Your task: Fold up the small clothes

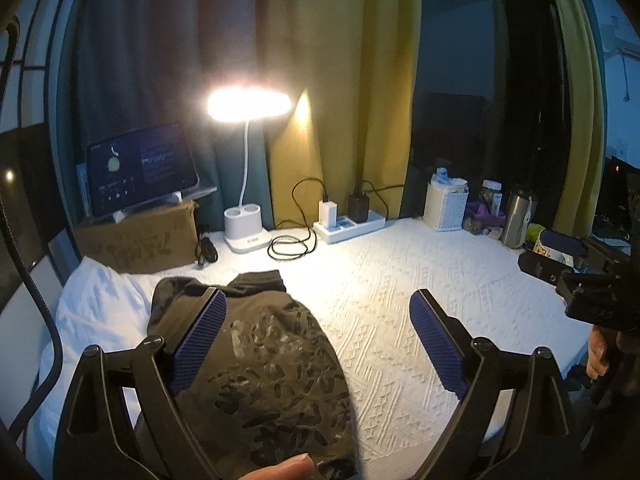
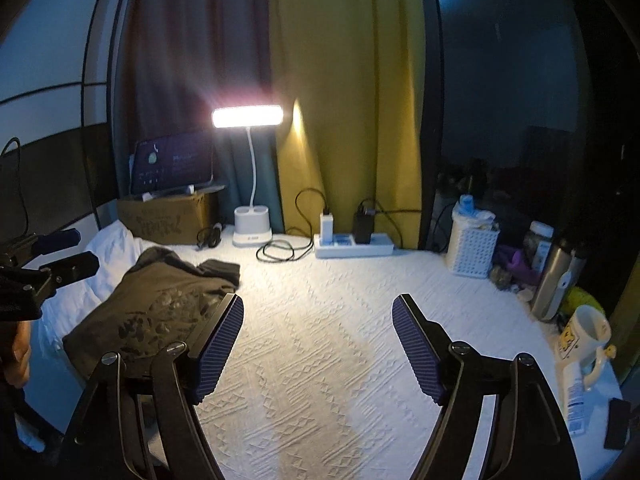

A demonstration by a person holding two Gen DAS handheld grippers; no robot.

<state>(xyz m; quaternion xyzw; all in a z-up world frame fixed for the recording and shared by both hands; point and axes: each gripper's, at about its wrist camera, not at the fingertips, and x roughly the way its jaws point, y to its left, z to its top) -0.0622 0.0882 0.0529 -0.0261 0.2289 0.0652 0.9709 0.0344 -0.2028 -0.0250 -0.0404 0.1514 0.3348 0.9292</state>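
A dark olive garment (image 1: 272,360) with a black print lies folded and bunched on the left of the white textured cover (image 1: 420,272). My left gripper (image 1: 318,294) hovers over it, open, with the left blue pad above the cloth and nothing pinched. In the right wrist view the garment (image 2: 160,304) sits left of my right gripper (image 2: 318,298), which is open over bare cover (image 2: 320,360). Each gripper shows at the edge of the other's view: the right gripper (image 1: 538,248) and the left gripper (image 2: 86,249).
A lit desk lamp (image 1: 248,104), a tablet (image 1: 140,168) on a cardboard box (image 1: 136,240), cables and a power strip (image 1: 348,222) line the back. A white basket (image 2: 472,248), steel flask (image 2: 556,280) and mug (image 2: 588,336) stand right. White bedding (image 1: 100,308) lies left.
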